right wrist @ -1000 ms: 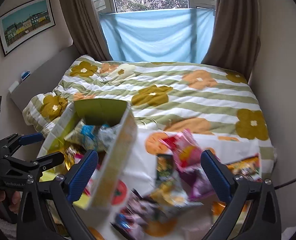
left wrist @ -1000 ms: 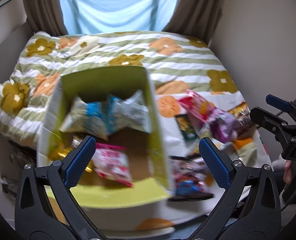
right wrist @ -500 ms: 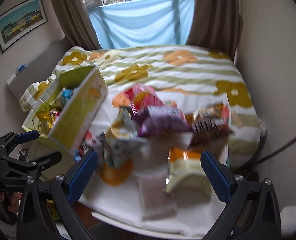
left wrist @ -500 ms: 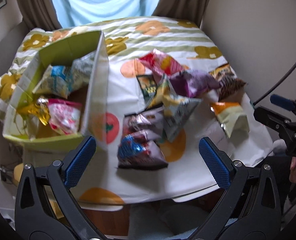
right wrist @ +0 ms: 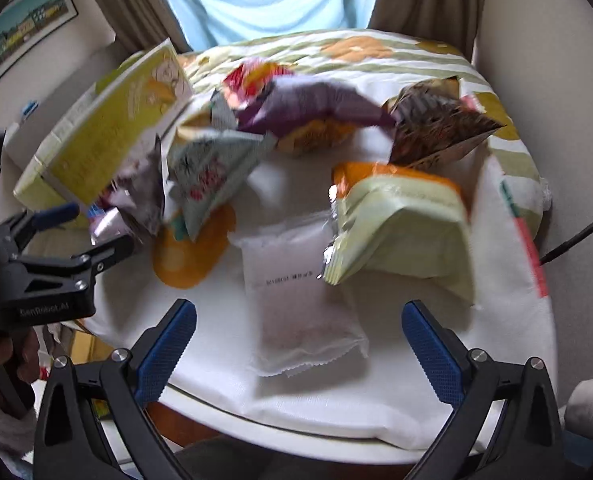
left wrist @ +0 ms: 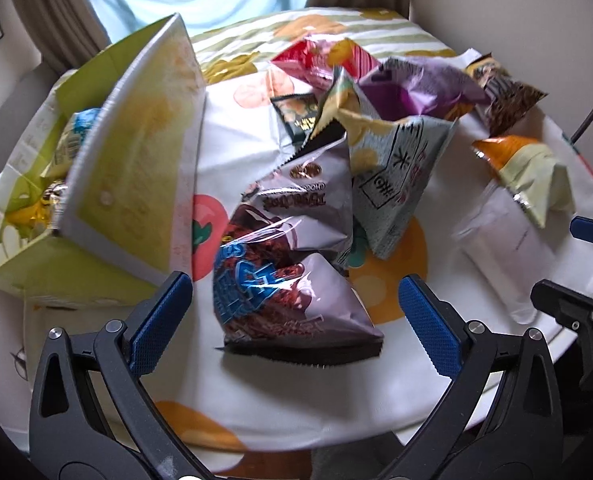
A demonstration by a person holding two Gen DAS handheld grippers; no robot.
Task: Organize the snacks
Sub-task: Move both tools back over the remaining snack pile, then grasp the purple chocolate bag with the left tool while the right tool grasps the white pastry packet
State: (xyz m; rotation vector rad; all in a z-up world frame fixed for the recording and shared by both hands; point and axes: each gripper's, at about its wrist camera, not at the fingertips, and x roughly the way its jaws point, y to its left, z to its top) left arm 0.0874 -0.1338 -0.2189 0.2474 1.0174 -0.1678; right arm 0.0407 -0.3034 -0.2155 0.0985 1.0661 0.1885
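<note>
A yellow-green cardboard box with snack packs inside stands at the table's left; it also shows in the right wrist view. Several loose snack bags lie on the round table. My left gripper is open, its jaws either side of a dark silver chocolate bag without touching it. My right gripper is open above a white translucent packet, beside a pale green and orange bag. A purple bag and a brown striped bag lie further back.
The table carries a white cloth with orange and red prints. A bed with a striped flower quilt stands behind it, then a window with brown curtains. A wall rises on the right; a black cable hangs there.
Both grippers have come down and closer to the table. The left one swung right from over the box to the chocolate bag. The right one moved over the white packet.
</note>
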